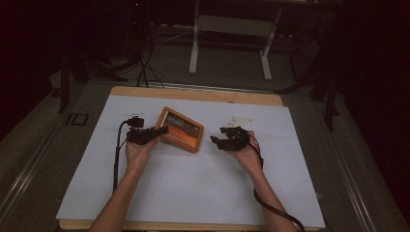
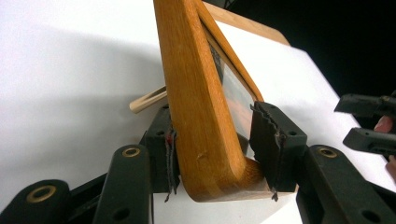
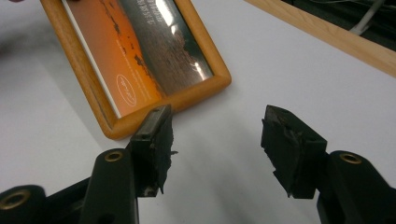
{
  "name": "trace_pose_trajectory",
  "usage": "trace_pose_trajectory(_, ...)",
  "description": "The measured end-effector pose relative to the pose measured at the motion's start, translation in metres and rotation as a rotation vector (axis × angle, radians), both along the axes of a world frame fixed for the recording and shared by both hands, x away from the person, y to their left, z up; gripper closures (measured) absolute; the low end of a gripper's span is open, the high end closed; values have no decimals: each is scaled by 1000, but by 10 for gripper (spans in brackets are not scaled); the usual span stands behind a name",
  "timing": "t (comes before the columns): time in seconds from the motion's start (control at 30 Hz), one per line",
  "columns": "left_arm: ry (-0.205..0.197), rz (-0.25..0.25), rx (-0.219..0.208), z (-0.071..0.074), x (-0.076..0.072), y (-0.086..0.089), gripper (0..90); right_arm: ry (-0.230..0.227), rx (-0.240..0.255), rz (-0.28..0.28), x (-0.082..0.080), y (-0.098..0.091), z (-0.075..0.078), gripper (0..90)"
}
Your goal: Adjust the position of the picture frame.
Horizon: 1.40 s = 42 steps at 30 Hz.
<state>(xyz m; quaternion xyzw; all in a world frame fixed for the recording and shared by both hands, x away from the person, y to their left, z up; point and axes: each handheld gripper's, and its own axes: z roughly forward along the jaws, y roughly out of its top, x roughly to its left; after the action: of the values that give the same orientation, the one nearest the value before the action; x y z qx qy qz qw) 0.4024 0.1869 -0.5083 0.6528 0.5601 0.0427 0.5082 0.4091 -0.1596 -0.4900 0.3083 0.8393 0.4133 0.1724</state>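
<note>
High view: the left hand-held gripper (image 1: 155, 131) clamps a corner of the wooden picture frame (image 1: 180, 129), which holds an orange-and-dark print and sits mid-desk (image 1: 203, 179) on white paper. Just right of the frame, the right hand-held gripper (image 1: 216, 141) is spread wide, holding nothing.

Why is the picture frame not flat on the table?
Tipped up: the left gripper is shut on one corner of the frame, lifting that edge off the white sheet. The right gripper is open beside it.
</note>
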Motion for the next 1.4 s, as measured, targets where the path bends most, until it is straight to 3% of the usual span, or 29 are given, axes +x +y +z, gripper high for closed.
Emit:
trace_pose_trajectory(0.2, -29, -15, 49, 9, 0, -7, 551, -12, -1, 6, 2, 0, 5, 429)
trace_pose_trajectory(0.37, -87, -56, 101, 22, -2, -15, 570, -18, 1, 11, 4, 1, 8, 429)
trace_pose_trajectory(0.57, -139, -115, 124, 35, -5, -23, 612, -33, 5, 30, 7, 7, 15, 429)
trace_pose_trajectory(0.8, -184, -185, 154, 47, -8, -32, 645, -46, 49, 55, 15, 11, 30, 439)
trace_pose_trajectory(0.9, -191, -209, 142, 50, -9, -34, 660, -55, 52, 67, 16, 11, 34, 447)
trace_pose_trajectory(1.17, -242, -305, 180, 61, -11, -47, 692, -71, 48, 136, 19, 8, 44, 445)
trace_pose_trajectory(1.4, -266, -343, 184, 62, -11, -48, 696, -74, 57, 196, 21, 8, 49, 441)
